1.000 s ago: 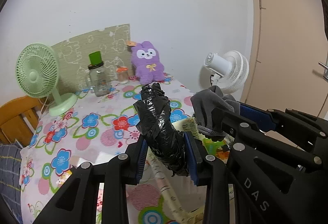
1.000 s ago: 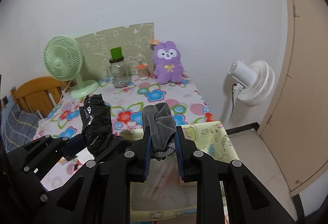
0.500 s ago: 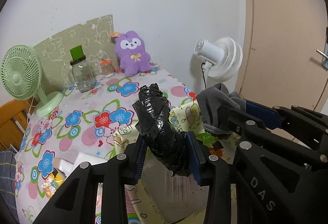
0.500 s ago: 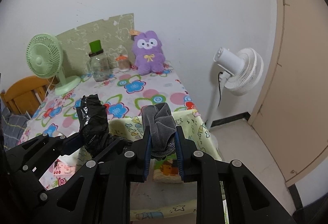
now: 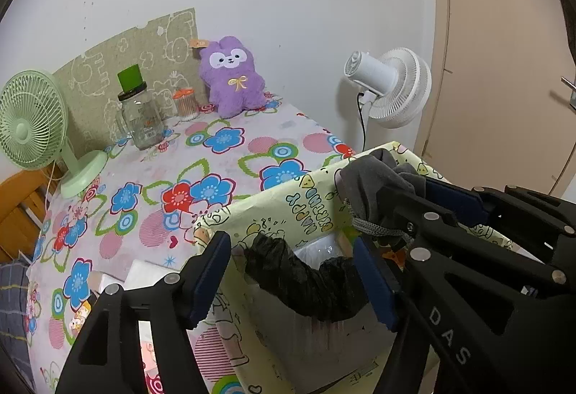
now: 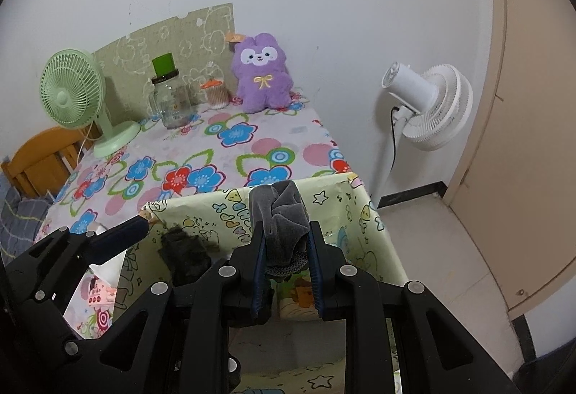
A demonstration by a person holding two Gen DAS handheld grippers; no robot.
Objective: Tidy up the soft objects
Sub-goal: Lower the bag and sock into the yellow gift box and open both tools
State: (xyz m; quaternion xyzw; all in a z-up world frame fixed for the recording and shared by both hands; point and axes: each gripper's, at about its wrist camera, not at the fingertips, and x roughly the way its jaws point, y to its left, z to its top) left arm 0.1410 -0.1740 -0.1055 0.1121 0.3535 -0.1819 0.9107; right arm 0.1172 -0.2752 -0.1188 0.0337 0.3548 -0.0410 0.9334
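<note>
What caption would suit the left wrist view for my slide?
Left gripper open above the yellow cartoon box, black bundle dropping between its pads; right gripper shut on grey cloth.

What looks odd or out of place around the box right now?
The black bag lies between the open left gripper, whose jaws have just been opening, sagging into the box. The right gripper grips the grey cloth.

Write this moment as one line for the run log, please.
left tool: open, just opened, black bag bundle dropping into yellow box | right tool: shut on grey cloth above box
</note>
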